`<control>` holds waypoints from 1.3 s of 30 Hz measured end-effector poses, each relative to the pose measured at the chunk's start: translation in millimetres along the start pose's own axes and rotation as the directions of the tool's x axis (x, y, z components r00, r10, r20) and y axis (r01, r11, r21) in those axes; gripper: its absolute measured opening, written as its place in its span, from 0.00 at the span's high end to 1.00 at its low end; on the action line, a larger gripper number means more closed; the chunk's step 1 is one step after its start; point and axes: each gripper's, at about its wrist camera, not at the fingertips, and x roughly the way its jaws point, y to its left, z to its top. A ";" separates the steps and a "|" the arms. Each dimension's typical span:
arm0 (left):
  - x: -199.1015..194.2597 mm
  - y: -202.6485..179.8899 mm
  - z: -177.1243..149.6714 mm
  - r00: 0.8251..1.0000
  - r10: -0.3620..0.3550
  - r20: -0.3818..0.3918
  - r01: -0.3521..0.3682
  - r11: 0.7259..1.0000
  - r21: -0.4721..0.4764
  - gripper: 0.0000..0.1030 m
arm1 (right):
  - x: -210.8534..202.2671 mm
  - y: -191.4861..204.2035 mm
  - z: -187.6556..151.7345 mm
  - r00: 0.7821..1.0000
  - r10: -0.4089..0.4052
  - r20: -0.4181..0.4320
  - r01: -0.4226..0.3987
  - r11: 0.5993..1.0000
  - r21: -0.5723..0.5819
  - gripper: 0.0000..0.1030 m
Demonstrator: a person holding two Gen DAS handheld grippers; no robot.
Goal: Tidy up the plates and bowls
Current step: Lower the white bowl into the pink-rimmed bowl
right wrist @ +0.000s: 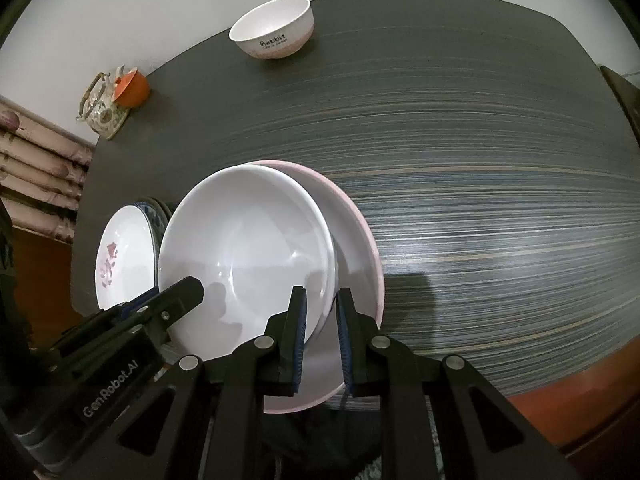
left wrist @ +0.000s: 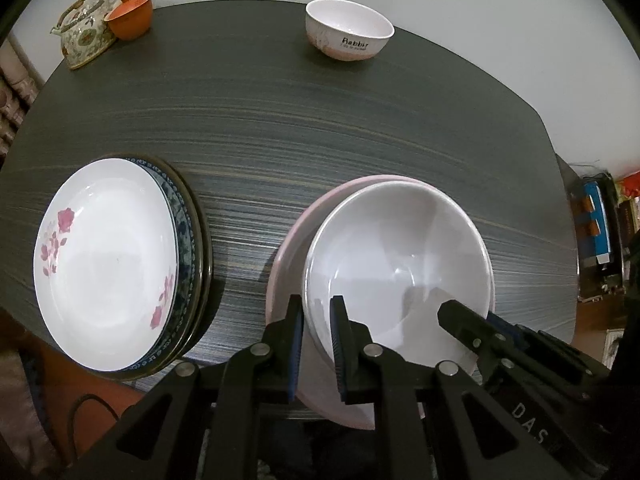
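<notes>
A large white bowl (left wrist: 400, 248) (right wrist: 248, 240) rests inside a wider pale pink bowl (left wrist: 292, 240) (right wrist: 360, 248) near the table's front edge, shifted off its centre. My left gripper (left wrist: 318, 344) is shut on the white bowl's left rim, one pad inside and one outside. My right gripper (right wrist: 322, 336) is shut on the opposite rim in the same way. Each gripper also appears in the other view: the right gripper (left wrist: 456, 316) and the left gripper (right wrist: 188, 292). To the left lies a white floral plate (left wrist: 104, 264) (right wrist: 124, 256) on a blue-patterned plate (left wrist: 184, 216).
A small white "Rabbit" bowl (left wrist: 348, 32) (right wrist: 274, 26) stands at the far edge of the dark striped table (left wrist: 320, 120). A patterned teapot (left wrist: 84, 28) and an orange cup (left wrist: 132, 16) sit at the far left corner. Shelving with clutter (left wrist: 596, 224) is off to the right.
</notes>
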 end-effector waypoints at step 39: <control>6.5 -17.6 3.2 0.998 0.059 0.022 -0.060 0.998 0.020 0.82 | 6.3 -1.8 -1.6 1.000 0.012 -0.019 -0.012 1.000 0.013 0.82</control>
